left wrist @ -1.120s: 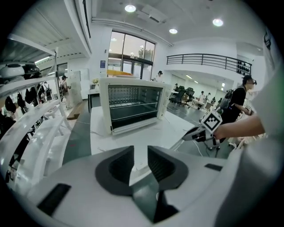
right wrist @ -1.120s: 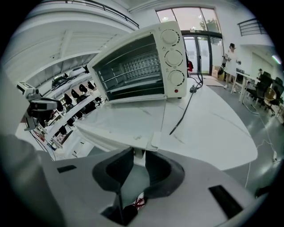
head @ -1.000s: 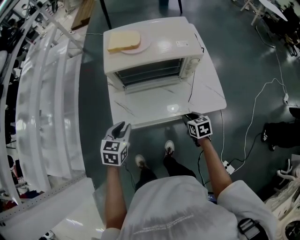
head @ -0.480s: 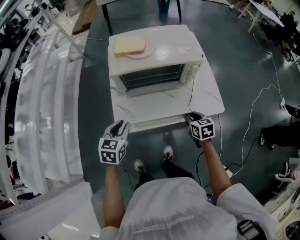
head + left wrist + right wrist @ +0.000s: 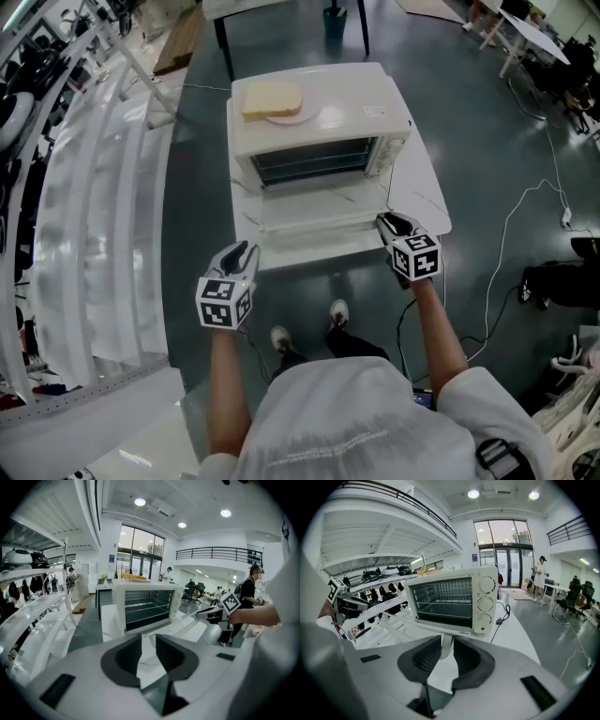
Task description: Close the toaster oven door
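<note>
- Right hand-held gripper (image 5: pixel 387 222) reaches to the right front corner of the lowered toaster oven door (image 5: pixel 312 208). Its jaws stand apart. A white end of the door's front edge shows in the gap, though contact with the pads cannot be made out.
- Left hand-held gripper (image 5: pixel 246 251) hangs released and empty off the front left of the counter (image 5: pixel 420 192), jaws parted, well apart from the door.
- Seen from the left hand-held gripper (image 5: pixel 148 644), the other tool's marker cube (image 5: pixel 230 603) sits at the far side of the door.
- The door lies flat and open on the counter in front of the toaster oven (image 5: pixel 323 117), its handle edge toward the person.
- From the right hand-held gripper (image 5: pixel 446 644), the oven's mouth shows a wire rack (image 5: pixel 445 603) inside and three knobs (image 5: pixel 486 603) down the right panel.
- A black power cord (image 5: pixel 387 190) runs down the oven's right side onto the counter, just beside the door's right edge and the right tool.
- A plate (image 5: pixel 300 115) carrying a bread slice (image 5: pixel 272 97) rests on the oven's roof, toward its left.
- White racking (image 5: pixel 84 216) lines the floor to the left; loose cables (image 5: pixel 525 183) trail across the floor to the right.
- The person's shoes (image 5: pixel 338 310) stand at the counter's front edge, between the two arms.
</note>
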`<state>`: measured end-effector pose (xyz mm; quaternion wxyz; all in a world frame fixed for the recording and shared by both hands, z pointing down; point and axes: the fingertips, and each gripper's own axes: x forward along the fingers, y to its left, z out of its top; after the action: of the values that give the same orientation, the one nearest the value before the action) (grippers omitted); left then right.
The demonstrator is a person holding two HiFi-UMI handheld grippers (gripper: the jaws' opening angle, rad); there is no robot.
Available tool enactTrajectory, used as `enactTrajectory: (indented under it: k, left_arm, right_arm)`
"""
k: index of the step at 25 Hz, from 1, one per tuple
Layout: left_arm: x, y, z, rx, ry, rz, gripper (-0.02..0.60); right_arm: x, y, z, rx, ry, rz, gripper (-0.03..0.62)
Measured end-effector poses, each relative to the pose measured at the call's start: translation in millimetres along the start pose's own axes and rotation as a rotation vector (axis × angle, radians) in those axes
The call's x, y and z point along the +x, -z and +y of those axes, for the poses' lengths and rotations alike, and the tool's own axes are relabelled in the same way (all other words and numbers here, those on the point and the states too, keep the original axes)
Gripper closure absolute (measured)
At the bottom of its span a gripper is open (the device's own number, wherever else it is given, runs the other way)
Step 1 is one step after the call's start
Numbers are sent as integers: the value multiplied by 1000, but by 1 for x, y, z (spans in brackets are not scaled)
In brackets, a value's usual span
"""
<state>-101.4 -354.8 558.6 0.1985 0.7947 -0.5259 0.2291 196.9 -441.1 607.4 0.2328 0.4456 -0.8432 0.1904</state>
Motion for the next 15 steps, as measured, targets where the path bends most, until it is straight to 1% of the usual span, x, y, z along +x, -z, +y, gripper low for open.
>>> enactTrajectory:
  k: [4,8,15]
  left_arm:
    - [-4,-4,0,-7,9,-13,482]
    - [-5,-8,1,-5,10,-24,482]
    - [-7,-10,-3,-15,15,-33,482]
  right_arm:
    - [3,-28,-3,-58,10,-48,502]
    - [5,-58,-7,-90,27,-96,502]
    - [19,-108,-18,-145,70,-149,502]
